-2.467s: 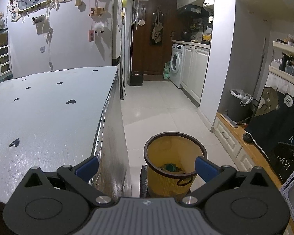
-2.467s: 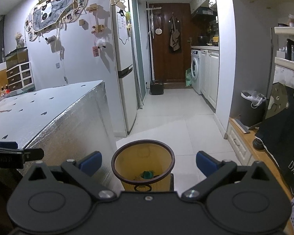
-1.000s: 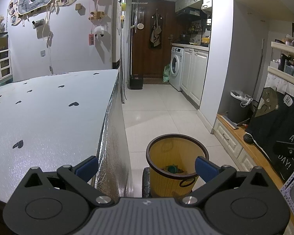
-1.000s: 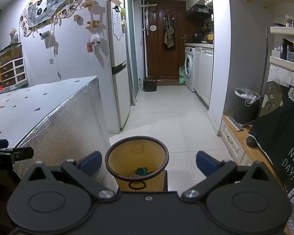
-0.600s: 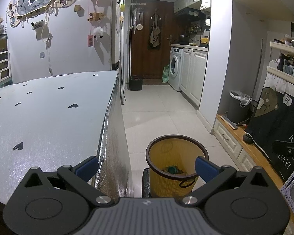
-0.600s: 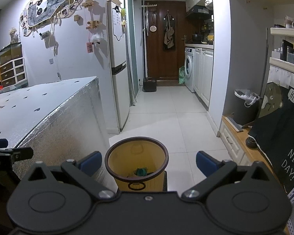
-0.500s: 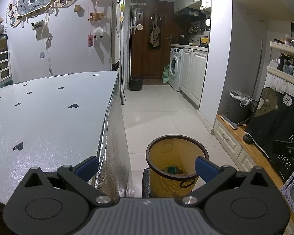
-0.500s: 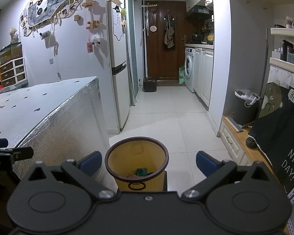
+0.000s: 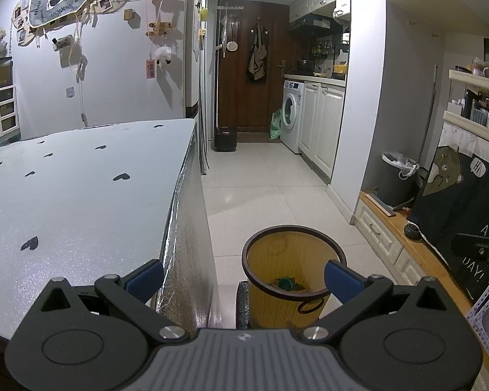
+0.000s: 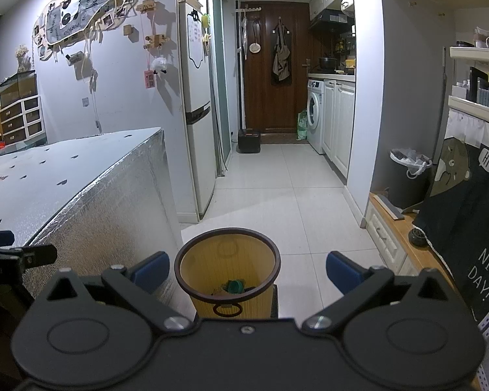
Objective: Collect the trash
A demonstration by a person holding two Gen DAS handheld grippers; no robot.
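Note:
A yellow waste bin point(image 9: 291, 260) with a dark rim stands on the floor beside the table; it also shows in the right wrist view point(image 10: 226, 260). Green trash point(image 9: 287, 282) lies at its bottom, also seen in the right wrist view point(image 10: 234, 286). My left gripper point(image 9: 243, 277) is open and empty, held above the table's corner and the bin. My right gripper point(image 10: 246, 270) is open and empty, held above the bin. The tip of the left gripper point(image 10: 16, 254) shows at the left edge of the right wrist view, and the tip of the right gripper point(image 9: 479, 249) at the right edge of the left wrist view.
A silver-covered table point(image 9: 81, 195) with small black heart marks is on the left. A fridge point(image 10: 197, 114) stands past it. A tiled corridor point(image 10: 277, 179) leads to a washing machine point(image 10: 314, 117). A lined dark bin point(image 10: 407, 176) and a low wooden cabinet point(image 10: 394, 228) are on the right.
Both views have shifted only slightly; the bin sits a little lower left in the right wrist view than 2.5 s ago. Both grippers stay open and empty.

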